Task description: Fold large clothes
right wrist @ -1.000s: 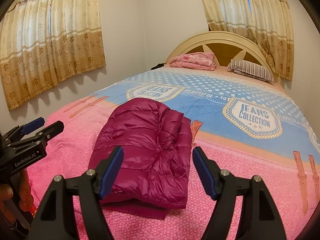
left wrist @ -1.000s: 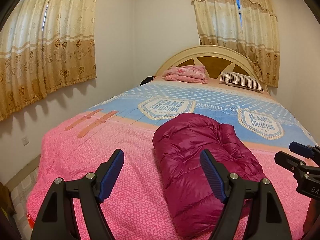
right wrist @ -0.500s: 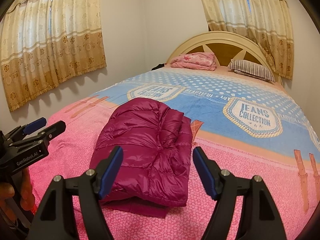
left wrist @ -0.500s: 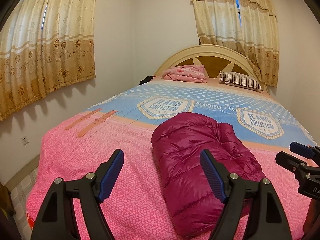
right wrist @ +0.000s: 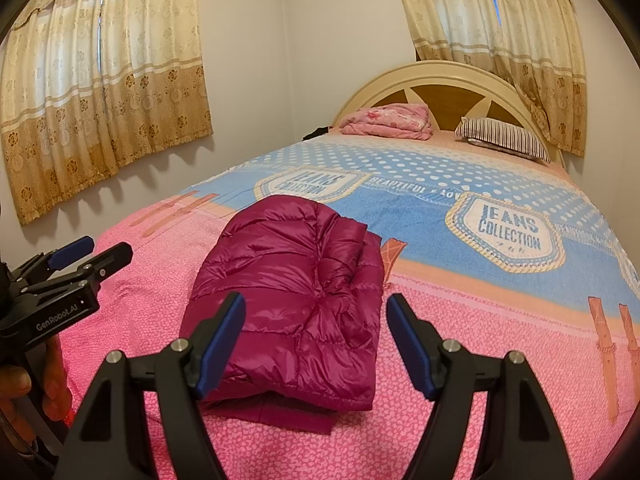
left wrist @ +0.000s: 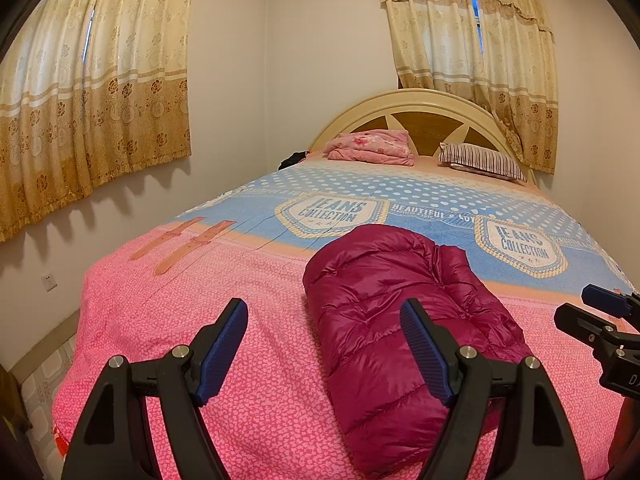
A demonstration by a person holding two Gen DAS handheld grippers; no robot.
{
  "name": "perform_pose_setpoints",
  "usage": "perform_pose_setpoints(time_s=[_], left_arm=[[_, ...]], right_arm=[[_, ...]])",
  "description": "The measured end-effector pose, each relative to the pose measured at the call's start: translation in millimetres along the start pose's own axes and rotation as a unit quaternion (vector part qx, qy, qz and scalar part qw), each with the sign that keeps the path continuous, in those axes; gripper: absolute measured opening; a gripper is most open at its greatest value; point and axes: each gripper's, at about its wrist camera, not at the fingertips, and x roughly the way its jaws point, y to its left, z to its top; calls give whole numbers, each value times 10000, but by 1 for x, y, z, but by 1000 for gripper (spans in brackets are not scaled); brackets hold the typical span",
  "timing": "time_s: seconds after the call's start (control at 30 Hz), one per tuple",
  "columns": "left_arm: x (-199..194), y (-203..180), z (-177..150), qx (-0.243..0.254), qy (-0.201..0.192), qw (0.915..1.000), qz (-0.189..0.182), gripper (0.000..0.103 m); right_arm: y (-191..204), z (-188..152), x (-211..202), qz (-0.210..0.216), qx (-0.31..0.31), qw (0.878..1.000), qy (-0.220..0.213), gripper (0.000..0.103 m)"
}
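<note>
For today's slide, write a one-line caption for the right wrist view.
Open right gripper above a folded purple jacket on the bed.

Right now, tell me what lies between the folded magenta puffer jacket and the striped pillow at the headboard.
Only bedspread: its blue dotted stretch with the printed badges runs from the jacket to the striped pillow. Both wrist views show nothing resting on it.

- My puffer jacket (left wrist: 400, 320) is glossy quilted magenta fabric that catches the light.
- The bedspread (right wrist: 500, 320) under it looks like matt, nubbly cloth.
- My left gripper (left wrist: 324, 344) is matt black plastic, with ribbed blue pads (left wrist: 224, 340) and bright metal pins.
- The far headboard (right wrist: 448, 96) is smooth cream-painted wood with grained brown panels.
- The curtains (left wrist: 92, 92) are patterned woven cloth.
</note>
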Motion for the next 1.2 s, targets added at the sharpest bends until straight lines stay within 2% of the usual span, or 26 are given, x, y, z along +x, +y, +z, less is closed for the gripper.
perform_pose_setpoints(time_s=[1.07,1.2], left_arm=[[2,-1,2,-79,156,9998,-27,82],[2,-2,0,-30,102,9999,93,84]], right_arm=[[4,4,-3,34,-50,10000,-45,76],[4,4,-2,38,-41,10000,-31,76]])
